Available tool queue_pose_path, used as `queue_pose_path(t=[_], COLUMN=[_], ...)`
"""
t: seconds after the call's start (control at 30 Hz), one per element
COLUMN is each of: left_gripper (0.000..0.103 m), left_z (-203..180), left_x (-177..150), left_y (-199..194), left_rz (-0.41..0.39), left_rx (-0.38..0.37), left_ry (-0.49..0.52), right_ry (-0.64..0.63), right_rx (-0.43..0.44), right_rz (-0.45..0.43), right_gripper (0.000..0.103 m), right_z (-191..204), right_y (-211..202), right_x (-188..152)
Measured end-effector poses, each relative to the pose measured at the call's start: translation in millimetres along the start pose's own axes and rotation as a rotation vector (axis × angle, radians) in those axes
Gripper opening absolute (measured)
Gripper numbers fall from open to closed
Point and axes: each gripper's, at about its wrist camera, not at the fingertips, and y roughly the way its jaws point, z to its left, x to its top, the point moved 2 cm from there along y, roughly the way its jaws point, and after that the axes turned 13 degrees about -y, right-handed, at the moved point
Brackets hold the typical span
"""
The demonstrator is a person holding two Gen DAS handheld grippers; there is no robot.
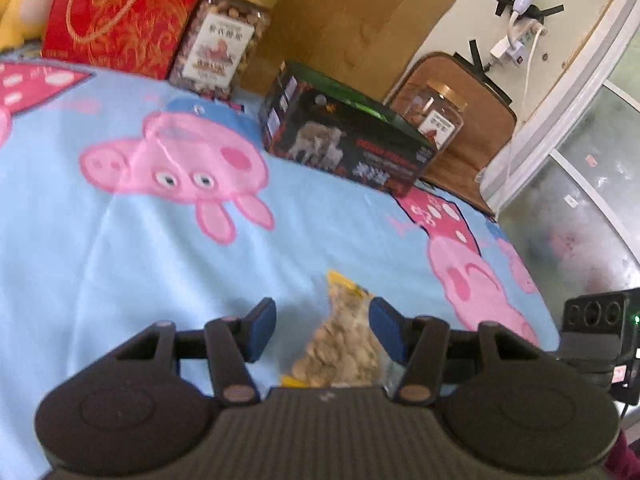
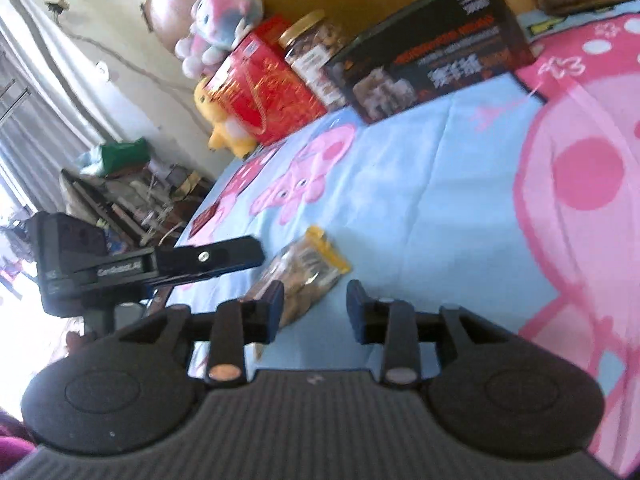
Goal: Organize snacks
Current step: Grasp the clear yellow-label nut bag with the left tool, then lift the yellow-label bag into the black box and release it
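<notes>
On the bed (cartoon-pig sheet), a red gift box, dark box and nut jar line the far edge, while the snack bag lies near the front edge between the left gripper's wide-open fingers, the right gripper open and empty beside it.

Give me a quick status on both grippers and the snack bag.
Left gripper open, straddling the snack bag on the bedsheet. Right gripper open, empty, beside the bag. Nothing in the way; boxes and jars sit far back.
</notes>
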Motion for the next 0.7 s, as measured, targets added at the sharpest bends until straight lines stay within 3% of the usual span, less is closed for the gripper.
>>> queue_pose_path(t=[0.1, 0.27, 0.4, 0.53, 0.7], left_gripper=[0.053, 0.055, 0.055, 0.055, 0.055], left_z=[-4, -9, -3, 5, 0], left_x=[-11, -8, -6, -2, -11], left_y=[4, -3, -5, -4, 1], left_rz=[0.01, 0.028, 0.014, 0.021, 0.058], left_rx=[-0.021, -0.082, -0.053, -0.047, -0.056], left_ry=[0.008, -0.034, -0.048, -0.091, -0.066], right_ry=[-0.005, -0.077, -0.103, -0.102, -0.212], right_rx=[0.023, -0.065, -0.095, -0.087, -0.077], right_rz=[0.022, -0.014, -0.067, -0.027, 0.003], right_gripper=[0.037, 0.035, 0.036, 0.043, 0.05], right_z=[7, 16, 14, 11, 30], right_y=[9, 14, 2, 3, 11], right_x=[-2, 4, 5, 1, -8])
